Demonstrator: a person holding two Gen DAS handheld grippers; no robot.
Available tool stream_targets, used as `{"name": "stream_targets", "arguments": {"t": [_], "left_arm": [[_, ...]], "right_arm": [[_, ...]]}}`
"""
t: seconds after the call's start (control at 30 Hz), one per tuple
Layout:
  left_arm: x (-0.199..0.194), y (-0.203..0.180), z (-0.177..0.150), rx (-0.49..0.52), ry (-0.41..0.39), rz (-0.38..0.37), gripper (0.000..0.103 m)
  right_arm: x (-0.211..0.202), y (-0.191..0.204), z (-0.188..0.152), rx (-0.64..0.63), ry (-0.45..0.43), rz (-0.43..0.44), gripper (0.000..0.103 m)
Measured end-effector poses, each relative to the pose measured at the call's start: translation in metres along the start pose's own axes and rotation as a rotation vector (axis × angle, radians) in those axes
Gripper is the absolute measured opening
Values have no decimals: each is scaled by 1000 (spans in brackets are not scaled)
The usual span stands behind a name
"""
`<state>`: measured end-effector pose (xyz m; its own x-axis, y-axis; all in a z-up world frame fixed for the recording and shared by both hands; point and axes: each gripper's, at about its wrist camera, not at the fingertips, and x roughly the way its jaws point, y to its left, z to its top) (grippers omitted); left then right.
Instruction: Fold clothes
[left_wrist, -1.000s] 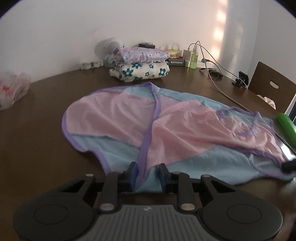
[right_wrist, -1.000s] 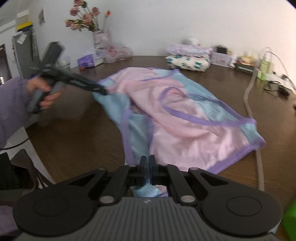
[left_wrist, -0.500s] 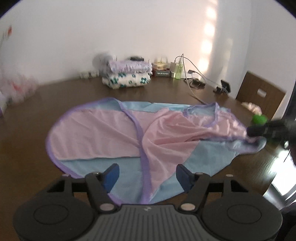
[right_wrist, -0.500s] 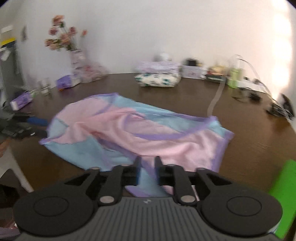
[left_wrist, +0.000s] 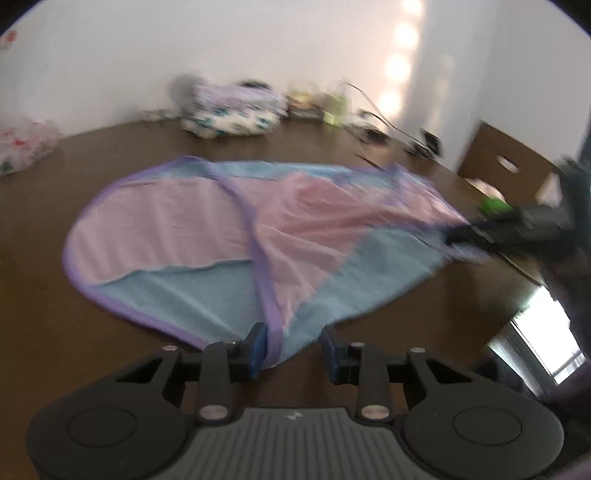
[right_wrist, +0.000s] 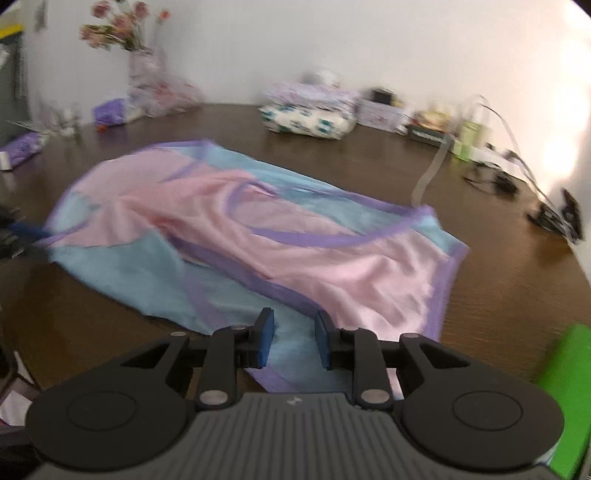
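Observation:
A pink and light-blue garment with purple trim lies spread flat on the dark wooden table. My left gripper is open at the garment's near hem, and the purple trim lies between its blue pads without being pinched. My right gripper is open too, low over the blue corner of the garment on its side. In the left wrist view the right gripper shows as a dark blur at the garment's far right corner. The left gripper appears at the left edge of the right wrist view.
A stack of folded floral clothes sits at the back by the wall, with bottles and cables to its right. A flower vase, a plastic bag, a chair back and a green object ring the table.
Both grippers were shut on the garment a second ago and have let go. The garment now lies flatter. The left fingers have narrowed since half a second ago; the right ones have widened.

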<state>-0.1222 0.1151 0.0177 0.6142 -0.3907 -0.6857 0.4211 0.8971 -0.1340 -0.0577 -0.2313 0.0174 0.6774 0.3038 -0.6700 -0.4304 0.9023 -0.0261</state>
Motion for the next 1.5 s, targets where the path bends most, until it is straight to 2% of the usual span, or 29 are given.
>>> {"name": "stream_targets", "arguments": {"t": [0.07, 0.13, 0.2, 0.27, 0.33, 0.4, 0.43, 0.47, 0.5, 0.57, 0.7, 0.73, 0.77, 0.8, 0.93, 1.0, 1.07, 1.1, 1.13, 1.17, 1.23, 1.33, 1.4, 1.5], "left_arm": [[-4, -8, 3, 26, 30, -62, 31], [-11, -1, 13, 29, -20, -90, 33], [-13, 15, 38, 18, -72, -74, 38], [-4, 36, 72, -15, -98, -59, 54], [19, 58, 112, -74, -85, -31, 54], [55, 76, 151, -155, -18, -2, 51], [75, 83, 165, -199, 25, -3, 42], [92, 87, 174, -240, 64, -1, 28], [108, 89, 181, -256, 95, 15, 26], [130, 93, 183, -307, 105, 89, 25], [146, 109, 172, -432, 33, 67, 18], [149, 111, 167, -447, 20, 73, 5], [150, 112, 163, -451, 4, 81, 0], [151, 114, 159, -456, -12, 89, 0], [142, 127, 148, -511, -78, 119, 0], [142, 128, 147, -505, -94, 112, 0], [138, 125, 147, -498, -103, 126, 4], [133, 122, 148, -488, -104, 134, 8], [126, 118, 148, -474, -114, 141, 16], [115, 112, 147, -446, -131, 144, 21], [95, 97, 149, -377, -142, 122, 23], [65, 54, 145, -221, -110, 39, 36], [56, 14, 135, -115, -76, -4, 38], [59, -49, 110, 11, -22, -28, 38]], "right_arm": [[-6, -6, 8, 35, -12, 12, 24], [-11, -13, 17, 69, -24, 24, 26], [-8, -11, 32, 99, -55, 95, 28], [7, -3, 48, 121, -68, 162, 28], [35, 5, 62, 144, -52, 202, 28], [59, 9, 72, 191, -31, 240, 28], [71, 10, 76, 223, -22, 258, 28], [78, 8, 79, 256, -25, 262, 28], [84, 6, 80, 289, -31, 260, 28], [93, 2, 80, 321, -28, 275, 28], [108, -7, 79, 373, -17, 314, 28], [112, -9, 79, 386, -14, 323, 21], [116, -12, 78, 399, -11, 333, 12], [119, -14, 78, 412, -8, 342, 4], [111, -14, 77, 375, -101, 188, 4], [110, -13, 77, 364, -92, 167, 5], [107, -12, 77, 358, -71, 168, 12], [98, -14, 76, 344, -77, 159, 24], [86, -16, 74, 326, -90, 146, 33], [73, -18, 72, 307, -103, 133, 33], [44, -19, 62, 211, -116, 117, 33], [16, -9, 44, 84, -83, 168, 33], [8, 4, 34, 8, -63, 202, 32], [16, 13, 25, -20, -49, 213, 30]]}}
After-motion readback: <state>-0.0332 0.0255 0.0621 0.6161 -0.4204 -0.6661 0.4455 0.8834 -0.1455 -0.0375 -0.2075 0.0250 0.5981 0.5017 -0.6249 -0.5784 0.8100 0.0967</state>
